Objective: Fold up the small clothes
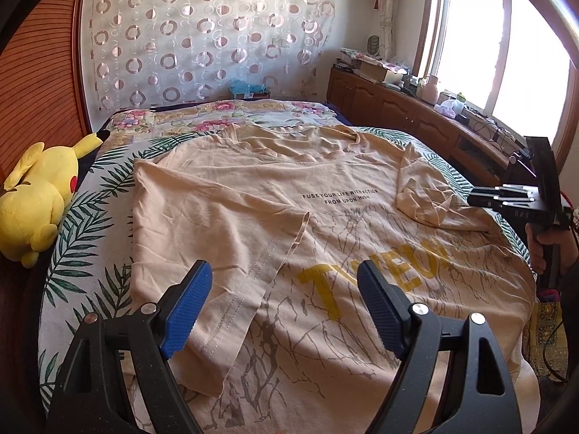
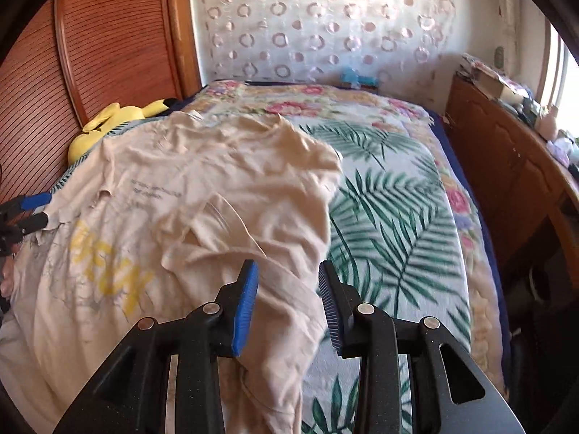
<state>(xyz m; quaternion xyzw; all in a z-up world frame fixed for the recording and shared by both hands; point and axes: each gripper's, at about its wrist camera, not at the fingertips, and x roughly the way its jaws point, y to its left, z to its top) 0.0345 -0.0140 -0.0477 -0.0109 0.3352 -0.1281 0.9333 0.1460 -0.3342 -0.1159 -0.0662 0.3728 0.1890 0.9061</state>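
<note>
Shirt (image 1: 325,217) is lying spread mid-frame on the bed (image 1: 90,195), both sleeves folded in; left gripper (image 1: 286,303) is hovering wide and empty, right gripper (image 2: 287,303) is standing part-open over loose cloth, risking dragging the sleeve (image 2: 217,231) back open.

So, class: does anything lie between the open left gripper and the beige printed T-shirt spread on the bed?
Nothing visible does. The left gripper hangs open directly above the beige printed T-shirt; the yellow plush toy lies well off beside the bed's edge.
</note>
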